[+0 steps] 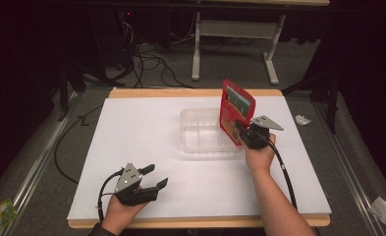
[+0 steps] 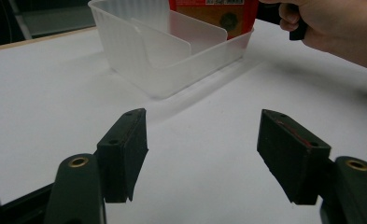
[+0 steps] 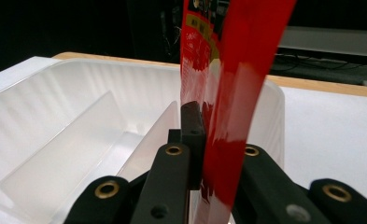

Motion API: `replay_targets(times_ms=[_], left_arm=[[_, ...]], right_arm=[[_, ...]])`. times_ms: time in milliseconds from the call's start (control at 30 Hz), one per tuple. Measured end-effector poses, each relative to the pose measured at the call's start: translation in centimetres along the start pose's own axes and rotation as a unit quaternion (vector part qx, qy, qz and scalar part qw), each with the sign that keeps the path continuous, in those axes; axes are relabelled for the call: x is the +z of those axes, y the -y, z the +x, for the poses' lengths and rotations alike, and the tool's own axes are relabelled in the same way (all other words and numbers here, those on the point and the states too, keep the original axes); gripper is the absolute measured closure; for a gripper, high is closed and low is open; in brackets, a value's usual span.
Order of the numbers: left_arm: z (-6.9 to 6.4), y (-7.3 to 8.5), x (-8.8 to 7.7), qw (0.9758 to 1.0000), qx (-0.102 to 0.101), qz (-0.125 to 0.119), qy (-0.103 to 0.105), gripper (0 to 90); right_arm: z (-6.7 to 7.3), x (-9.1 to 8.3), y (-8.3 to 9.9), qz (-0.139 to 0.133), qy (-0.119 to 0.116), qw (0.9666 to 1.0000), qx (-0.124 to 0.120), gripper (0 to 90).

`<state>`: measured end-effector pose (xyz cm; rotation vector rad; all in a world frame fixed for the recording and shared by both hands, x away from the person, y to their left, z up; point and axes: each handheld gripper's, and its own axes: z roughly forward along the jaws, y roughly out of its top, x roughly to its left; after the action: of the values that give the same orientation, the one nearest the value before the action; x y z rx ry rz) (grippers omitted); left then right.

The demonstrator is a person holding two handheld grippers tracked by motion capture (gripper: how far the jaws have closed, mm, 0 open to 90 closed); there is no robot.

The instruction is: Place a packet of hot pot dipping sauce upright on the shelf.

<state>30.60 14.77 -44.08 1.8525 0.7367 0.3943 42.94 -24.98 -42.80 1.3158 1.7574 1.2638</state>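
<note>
Risk, packet: the flat red glossy foil snack packet (image 1: 235, 111) stands upright over the right end of the clear ribbed plastic bin with inner dividers (image 1: 199, 132); being thin and limp, it could, I judge, buckle or catch on the bin's rim when lowered.
Risk, slot: seen in the right gripper view, the packet (image 3: 228, 121) hangs just right of a divider; a small tilt could put it in the wrong compartment or leave it leaning over the wall.
Risk, bin: the light bin (image 2: 172, 56) lies unheld on the smooth white sheet and could slide if nudged.
Right gripper: the right gripper (image 1: 245, 135) is clenched on the packet's lower right edge, pinching it flat.
Left gripper: the left gripper (image 1: 152, 176) rests near the front left edge of the white board tabletop (image 1: 131, 132), jaws spread with nothing between them, well apart from the bin.
Materials: packet, crinkly shiny film with printed panel; bin, translucent, thin-walled, rounded corners; jaws, matte black blocks with brass rivets.
</note>
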Motion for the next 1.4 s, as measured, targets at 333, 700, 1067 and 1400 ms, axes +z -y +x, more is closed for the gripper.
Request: replay_targets(times_ms=[333,700,1067,1400], left_arm=[[0.0,0.0,0.0,1.0,0.001,0.002,0.002,33.7],[0.0,0.0,0.1,1.0,0.002,0.003,0.003,33.7],[-0.1,-0.1,0.3,1.0,0.005,0.005,0.004,33.7],[0.0,0.0,0.4,1.0,0.006,0.006,0.005,33.5]], right_arm=[[0.1,-0.1,0.9,0.011,0.002,0.9999,0.003,86.1],[0.3,-0.2,0.6,0.032,-0.024,0.9992,-0.01,71.0],[0.1,-1.5,-0.4,0.033,-0.024,0.9991,-0.002,46.7],[-0.2,-2.5,-1.2,0.042,-0.038,0.9984,0.003,15.2]])
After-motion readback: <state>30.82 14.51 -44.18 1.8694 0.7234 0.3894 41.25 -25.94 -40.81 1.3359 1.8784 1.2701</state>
